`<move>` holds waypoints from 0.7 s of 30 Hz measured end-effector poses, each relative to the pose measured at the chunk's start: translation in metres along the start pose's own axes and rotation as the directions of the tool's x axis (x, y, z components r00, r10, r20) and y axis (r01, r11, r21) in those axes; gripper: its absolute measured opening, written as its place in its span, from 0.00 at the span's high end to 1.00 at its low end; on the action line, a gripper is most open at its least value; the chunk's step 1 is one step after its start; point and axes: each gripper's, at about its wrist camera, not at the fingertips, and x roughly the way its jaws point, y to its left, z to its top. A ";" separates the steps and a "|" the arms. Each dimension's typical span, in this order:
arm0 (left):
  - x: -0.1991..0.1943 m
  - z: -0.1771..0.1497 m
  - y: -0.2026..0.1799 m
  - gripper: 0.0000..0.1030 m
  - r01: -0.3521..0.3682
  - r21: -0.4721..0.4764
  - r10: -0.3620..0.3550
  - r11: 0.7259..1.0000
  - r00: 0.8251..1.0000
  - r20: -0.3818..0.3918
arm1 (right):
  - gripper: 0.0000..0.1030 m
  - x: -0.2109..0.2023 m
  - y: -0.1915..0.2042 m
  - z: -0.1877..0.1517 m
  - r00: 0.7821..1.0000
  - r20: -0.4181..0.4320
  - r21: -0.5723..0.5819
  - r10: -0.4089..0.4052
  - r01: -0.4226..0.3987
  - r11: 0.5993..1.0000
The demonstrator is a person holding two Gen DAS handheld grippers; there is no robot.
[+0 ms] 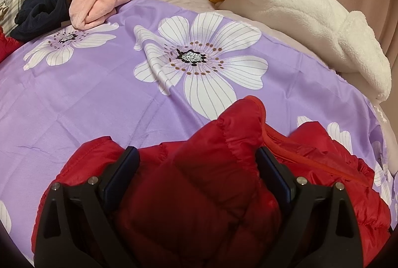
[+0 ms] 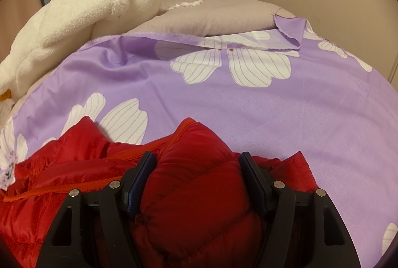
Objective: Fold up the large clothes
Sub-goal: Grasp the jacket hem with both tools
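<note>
Left wrist: both tongs [image 1: 196, 156] [image 2: 197, 159] clamp red jacket [image 1: 204, 193].

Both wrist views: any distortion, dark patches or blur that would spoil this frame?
Left wrist view: strong fisheye bending, dark vignette at the corners, purple sheet evenly lit and sharp; the red jacket falls into shadow between the tongs. Right wrist view: same curved edges and vignette, warm indoor light, red fabric between the tongs darkened, no motion blur, no glare.
</note>
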 end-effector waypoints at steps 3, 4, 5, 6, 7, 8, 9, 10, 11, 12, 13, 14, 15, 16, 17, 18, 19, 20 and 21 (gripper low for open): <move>0.001 0.000 0.000 0.08 0.003 -0.003 -0.003 1.000 1.000 -0.001 | 0.32 0.000 0.000 0.000 1.000 0.000 0.001 0.000 0.000 1.000; 0.001 0.000 0.000 0.08 0.005 -0.003 -0.005 1.000 1.000 -0.002 | 0.32 0.001 0.000 0.000 1.000 0.000 0.001 0.000 0.000 1.000; 0.001 0.000 0.000 0.08 0.006 -0.004 -0.006 1.000 1.000 -0.003 | 0.32 0.000 0.000 0.000 1.000 0.000 0.000 0.000 0.000 1.000; 0.001 0.000 0.000 0.08 0.007 -0.004 -0.007 1.000 1.000 -0.003 | 0.32 0.001 0.000 0.000 1.000 0.000 -0.001 -0.001 0.001 1.000; 0.001 0.000 -0.001 0.08 0.007 -0.004 -0.007 1.000 1.000 -0.003 | 0.32 0.001 0.000 0.000 1.000 -0.001 0.000 0.001 -0.001 1.000; 0.001 0.000 0.000 0.08 0.007 -0.004 -0.007 1.000 1.000 -0.003 | 0.32 0.001 0.000 0.000 1.000 0.000 0.000 0.001 -0.001 1.000; 0.001 0.001 0.000 0.07 0.007 -0.004 -0.007 1.000 1.000 -0.003 | 0.32 0.001 0.000 0.000 1.000 0.000 0.000 0.001 -0.001 1.000; 0.001 0.001 -0.001 0.07 0.007 -0.004 -0.007 1.000 1.000 -0.003 | 0.32 0.001 0.000 0.000 1.000 0.000 0.000 0.001 -0.001 1.000; 0.001 0.001 0.000 0.07 0.007 -0.004 -0.007 1.000 1.000 -0.003 | 0.32 0.001 0.000 0.000 1.000 0.000 0.000 0.001 -0.001 1.000; 0.001 0.001 0.000 0.07 0.007 -0.004 -0.007 1.000 1.000 -0.003 | 0.32 0.001 0.000 0.000 1.000 0.000 0.001 0.001 -0.001 1.000; 0.001 0.001 0.000 0.07 0.007 -0.004 -0.007 1.000 1.000 -0.003 | 0.32 0.001 0.000 0.000 1.000 0.000 0.000 0.001 -0.001 1.000; 0.001 0.001 0.000 0.07 0.007 -0.004 -0.007 1.000 1.000 -0.003 | 0.32 0.001 0.000 0.000 1.000 0.000 0.000 0.001 -0.001 1.000; 0.001 0.001 0.000 0.07 0.008 -0.004 -0.008 1.000 1.000 -0.003 | 0.32 0.001 0.000 0.000 1.000 0.000 0.001 0.001 -0.001 1.000; 0.001 0.001 -0.001 0.07 0.007 -0.004 -0.007 1.000 1.000 -0.003 | 0.32 0.001 0.000 0.000 1.000 0.000 0.001 0.001 -0.001 1.000; 0.001 0.001 -0.001 0.07 0.007 -0.004 -0.007 1.000 1.000 -0.003 | 0.32 0.001 0.000 0.000 1.000 0.000 0.001 0.001 -0.001 1.000; 0.001 0.001 0.000 0.07 0.008 -0.004 -0.008 1.000 1.000 -0.003 | 0.32 0.001 0.000 0.000 1.000 0.000 0.001 0.001 -0.001 1.000; 0.001 0.001 -0.001 0.07 0.008 -0.004 -0.008 1.000 1.000 -0.003 | 0.32 0.001 0.000 0.000 1.000 0.000 0.001 0.001 -0.001 1.000; 0.001 0.001 0.000 0.07 0.007 -0.003 -0.007 1.000 1.000 -0.003 | 0.32 0.001 0.000 0.000 1.000 0.000 0.001 0.001 -0.001 1.000; 0.001 0.001 0.000 0.07 0.008 -0.004 -0.008 1.000 1.000 -0.003 | 0.32 0.001 0.000 0.000 1.000 0.000 0.001 0.002 -0.002 1.000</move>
